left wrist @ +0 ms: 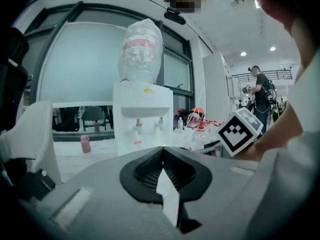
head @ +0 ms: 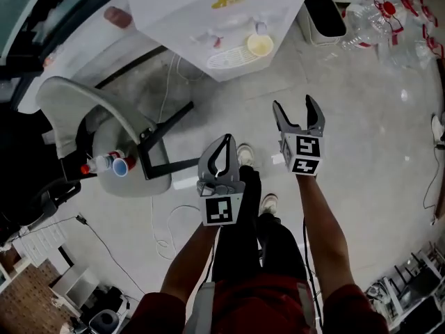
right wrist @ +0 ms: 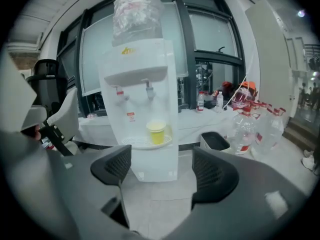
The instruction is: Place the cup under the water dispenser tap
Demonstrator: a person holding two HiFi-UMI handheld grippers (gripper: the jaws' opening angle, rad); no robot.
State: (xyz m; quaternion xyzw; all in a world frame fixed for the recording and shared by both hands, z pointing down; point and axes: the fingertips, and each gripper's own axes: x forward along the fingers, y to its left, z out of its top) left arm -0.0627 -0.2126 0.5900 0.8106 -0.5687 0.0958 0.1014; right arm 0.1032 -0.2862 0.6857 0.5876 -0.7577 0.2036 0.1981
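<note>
A yellow cup (head: 259, 45) (right wrist: 156, 132) stands on the round drip tray (head: 224, 60) (right wrist: 137, 144) of the white water dispenser (head: 208, 5) (right wrist: 145, 59), under its right-hand tap (right wrist: 149, 90). My right gripper (head: 294, 104) (right wrist: 160, 171) is open and holds nothing; it points at the dispenser from some way back. My left gripper (head: 224, 145) (left wrist: 162, 151) is shut on nothing, held lower and to the left. In the left gripper view the dispenser (left wrist: 142, 119) stands farther off and the cup is not visible.
A grey chair (head: 104, 138) with a bottle and a small blue cup (head: 120, 166) on its seat stands to the left. A dark bin (head: 324, 16) and several empty water bottles (head: 379, 12) are right of the dispenser. Cables (head: 163, 225) lie on the floor.
</note>
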